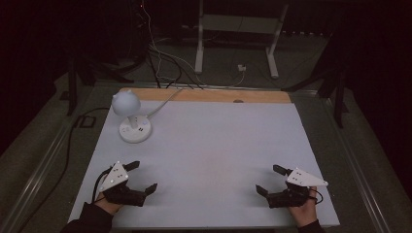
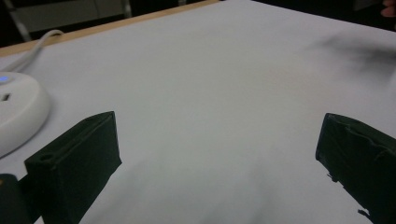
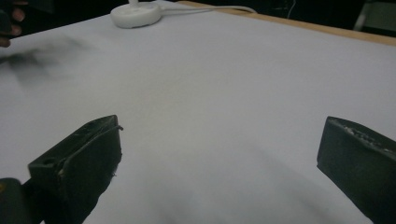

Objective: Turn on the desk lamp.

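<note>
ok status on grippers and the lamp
Left gripper open, empty. Right gripper open, empty. Lamp upright, far left of table, untouched. Nothing between.

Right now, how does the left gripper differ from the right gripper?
The left gripper sits at the near left of the table, closer to the white lamp; the right gripper sits near right, far from it. Left's jaws point right, right's point left. Both are open and empty.

The high view looks down from 6 o'clock; both gripper views skim low over the surface (image 1: 209, 145), sharing the lamp (image 1: 133, 119).
</note>
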Demonstrator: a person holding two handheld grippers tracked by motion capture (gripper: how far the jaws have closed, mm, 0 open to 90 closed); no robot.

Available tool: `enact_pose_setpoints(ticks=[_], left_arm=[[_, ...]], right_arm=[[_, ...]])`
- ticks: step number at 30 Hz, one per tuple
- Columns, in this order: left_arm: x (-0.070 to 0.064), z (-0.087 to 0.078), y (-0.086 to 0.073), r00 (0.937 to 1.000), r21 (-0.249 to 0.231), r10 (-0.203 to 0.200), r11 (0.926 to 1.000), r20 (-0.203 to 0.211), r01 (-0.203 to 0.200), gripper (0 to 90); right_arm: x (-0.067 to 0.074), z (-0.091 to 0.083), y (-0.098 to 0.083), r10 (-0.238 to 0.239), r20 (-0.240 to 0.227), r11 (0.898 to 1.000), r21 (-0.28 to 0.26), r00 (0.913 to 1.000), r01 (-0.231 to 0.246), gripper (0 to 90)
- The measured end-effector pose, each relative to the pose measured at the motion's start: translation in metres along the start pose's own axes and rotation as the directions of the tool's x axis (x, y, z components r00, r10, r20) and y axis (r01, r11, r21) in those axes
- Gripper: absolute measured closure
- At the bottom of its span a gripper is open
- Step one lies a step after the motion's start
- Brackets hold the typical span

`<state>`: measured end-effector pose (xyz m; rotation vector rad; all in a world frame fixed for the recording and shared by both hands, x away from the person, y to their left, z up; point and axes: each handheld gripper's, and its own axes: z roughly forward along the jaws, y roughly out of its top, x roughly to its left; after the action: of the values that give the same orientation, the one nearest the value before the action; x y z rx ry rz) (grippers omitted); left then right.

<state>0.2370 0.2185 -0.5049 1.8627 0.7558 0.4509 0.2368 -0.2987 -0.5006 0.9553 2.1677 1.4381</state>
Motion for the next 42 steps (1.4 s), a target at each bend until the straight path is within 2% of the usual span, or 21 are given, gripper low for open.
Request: enact_pose_setpoints(ticks=[1,5,9,11,14,15,18,20,22,24,26,27,28,31,36,40,42], left_arm=[[-0.001,0.001,-0.001,0.9998,0.015,0.017,0.9997,0.007,-0.017,0.3],[-0.002,0.002,-0.001,0.9995,0.034,0.026,0.9991,0.018,-0.027,0.3],[-0.003,0.003,-0.001,0.9991,0.051,0.035,0.998,0.022,-0.036,0.3],[-0.004,0.003,-0.001,0.9985,0.053,0.04,0.9977,0.038,-0.042,0.3],[-0.005,0.003,-0.001,0.9978,0.055,0.05,0.9971,0.045,-0.052,0.3],[-0.006,0.004,-0.001,0.9974,0.057,0.053,0.9968,0.048,-0.056,0.3],[-0.007,0.004,0.0,0.996,0.056,0.062,0.9963,0.065,-0.065,0.3],[-0.009,0.004,0.0,0.9949,0.057,0.074,0.9953,0.068,-0.078,0.3],[-0.011,0.004,0.001,0.9932,0.067,0.083,0.9939,0.082,-0.088,0.3],[-0.014,0.005,0.001,0.99,0.072,0.104,0.9912,0.095,-0.111,0.3],[-0.015,0.003,0.003,0.9877,0.073,0.113,0.9899,0.108,-0.121,0.3],[-0.016,0.002,0.004,0.9877,0.078,0.11,0.9898,0.112,-0.119,0.3],[-0.017,0.001,0.005,0.9865,0.074,0.12,0.989,0.112,-0.128,0.3],[-0.019,-0.003,0.013,0.9851,0.065,0.125,0.9889,0.119,-0.133,0.3],[-0.024,-0.005,0.02,0.9811,0.052,0.141,0.9875,0.133,-0.149,0.3],[-0.026,-0.006,0.029,0.9818,0.043,0.134,0.9891,0.135,-0.141,0.3],[-0.025,-0.007,0.03,0.9828,0.038,0.131,0.9899,0.13,-0.137,0.3]], right_arm=[[-0.001,0.001,0.0,0.002,-0.002,1.0,0.009,1.0,-0.002,0.0],[-0.001,0.003,-0.002,-0.005,-0.005,0.999,0.032,1.0,0.006,0.0],[0.001,0.002,0.0,-0.044,0.016,0.999,0.027,0.9989,0.044,0.0],[0.001,0.001,0.001,-0.061,0.02,0.998,0.026,0.998,0.06,0.0],[0.001,0.002,0.0,-0.061,0.017,0.998,0.032,0.998,0.06,0.0],[0.001,0.002,0.0,-0.048,0.023,0.999,0.026,0.9985,0.048,0.0],[0.001,0.003,-0.001,-0.062,0.04,0.998,0.011,0.9973,0.061,0.0],[0.002,0.004,-0.002,-0.061,0.036,0.998,-0.025,0.9975,0.061,0.0],[0.003,0.005,-0.002,-0.078,0.031,0.997,-0.024,0.9965,0.078,0.7],[0.004,0.004,-0.001,-0.08,0.027,0.996,-0.025,0.9964,0.081,5.7],[0.004,0.004,0.0,-0.084,0.028,0.996,-0.031,0.9961,0.085,4.8],[0.004,0.004,0.0,-0.084,0.028,0.996,-0.031,0.9961,0.085,4.8],[0.005,0.002,0.001,-0.074,0.014,0.996,-0.049,0.9972,0.074,0.3],[0.004,0.0,0.002,-0.053,-0.007,0.995,-0.079,0.9986,0.052,0.3],[0.006,0.001,0.003,-0.05,-0.023,0.996,-0.076,0.9985,0.048,0.3],[0.006,0.0,0.003,-0.045,-0.036,0.996,-0.083,0.9983,0.042,0.2],[0.006,0.0,0.004,-0.022,-0.054,0.996,-0.086,0.9983,0.017,0.1]])
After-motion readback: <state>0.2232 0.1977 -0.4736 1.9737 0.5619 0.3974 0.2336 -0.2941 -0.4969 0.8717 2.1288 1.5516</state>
